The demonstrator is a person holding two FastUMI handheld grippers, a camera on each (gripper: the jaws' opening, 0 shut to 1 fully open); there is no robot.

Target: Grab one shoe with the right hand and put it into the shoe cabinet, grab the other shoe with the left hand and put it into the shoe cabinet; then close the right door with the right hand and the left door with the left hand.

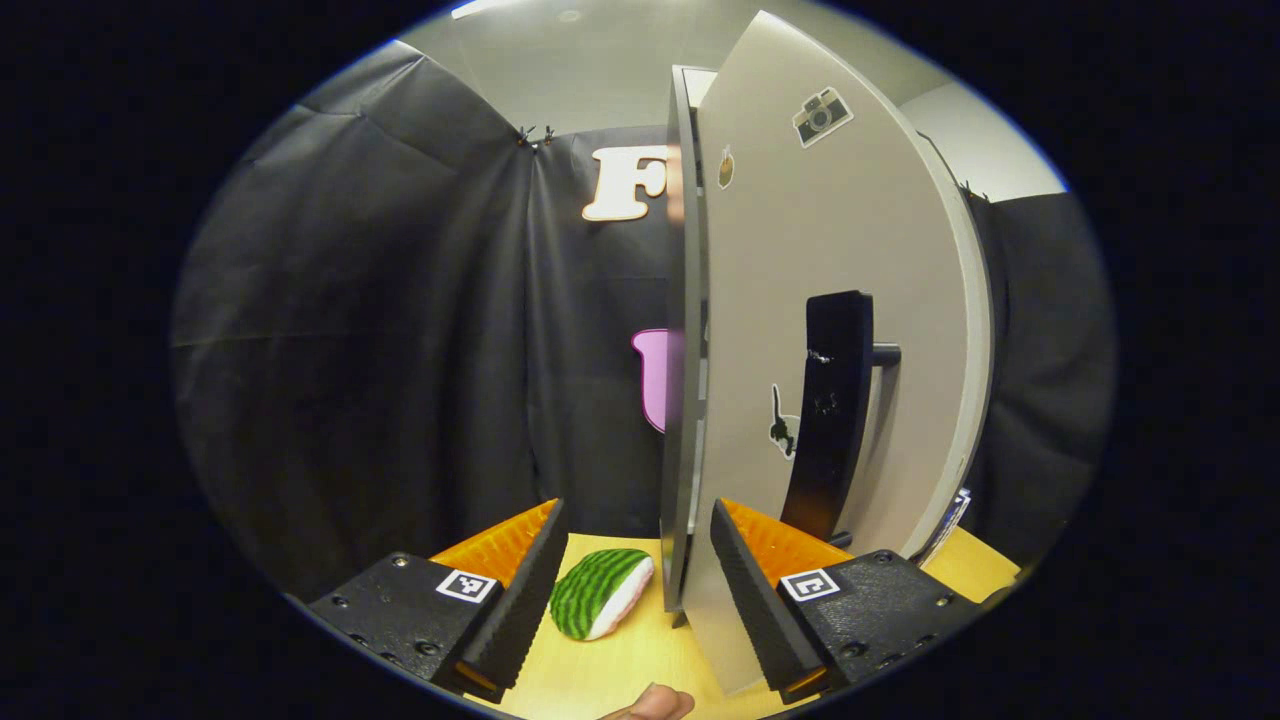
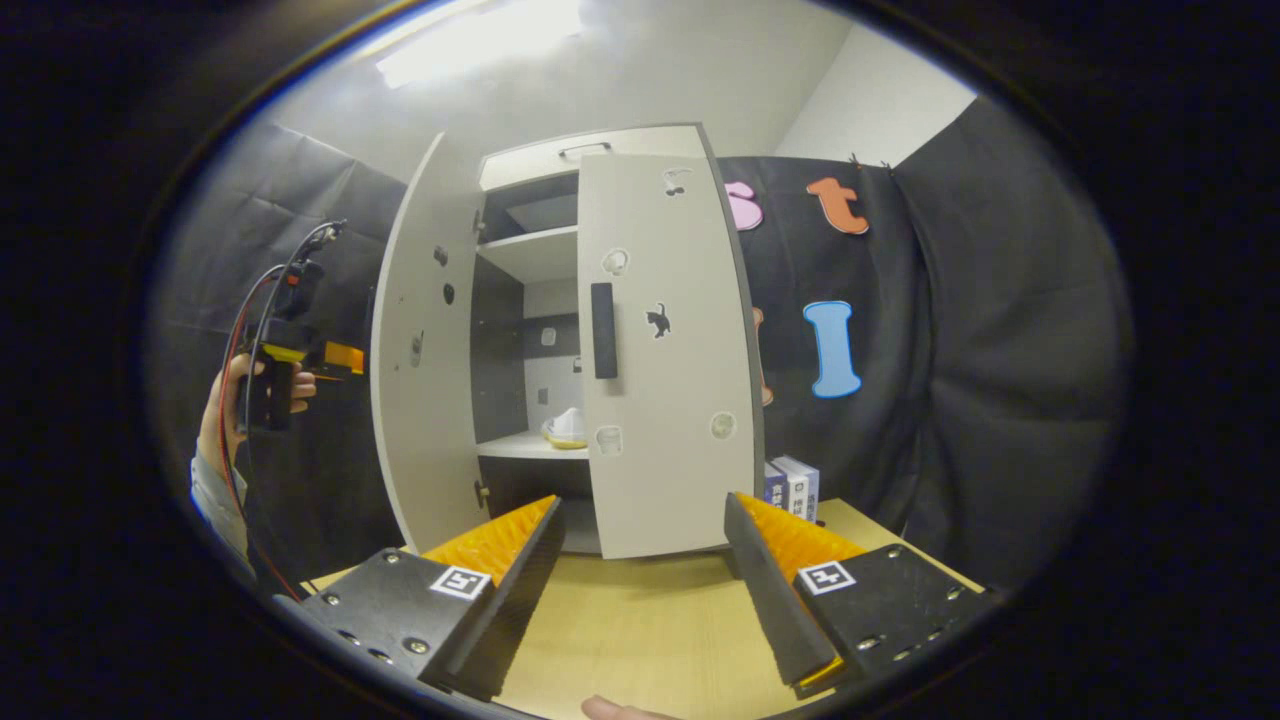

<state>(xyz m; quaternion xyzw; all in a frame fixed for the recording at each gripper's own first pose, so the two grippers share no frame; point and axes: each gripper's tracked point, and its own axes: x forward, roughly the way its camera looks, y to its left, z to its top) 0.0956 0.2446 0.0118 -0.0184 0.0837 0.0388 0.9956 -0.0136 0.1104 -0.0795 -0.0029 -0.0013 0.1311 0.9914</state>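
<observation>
One shoe cabinet (image 2: pixel 560 340) with two doors is counted: the left door (image 2: pixel 420 350) and the right door (image 2: pixel 665 360). One shoe (image 2: pixel 566 428) is seen on a shelf inside. One watermelon-patterned toy (image 1: pixel 600 592) is counted on the surface (image 2: pixel 640 620), and two small boxes (image 2: pixel 793 487) beside the cabinet.

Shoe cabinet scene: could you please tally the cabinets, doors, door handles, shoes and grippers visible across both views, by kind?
Shoe cabinet: 1
Cabinet doors: 2, left door and right door
Door handles: 2, left handle and right handle
Shoes: 1, white shoe on a shelf inside
Grippers: 2, left gripper and right gripper
Total: 8
</observation>
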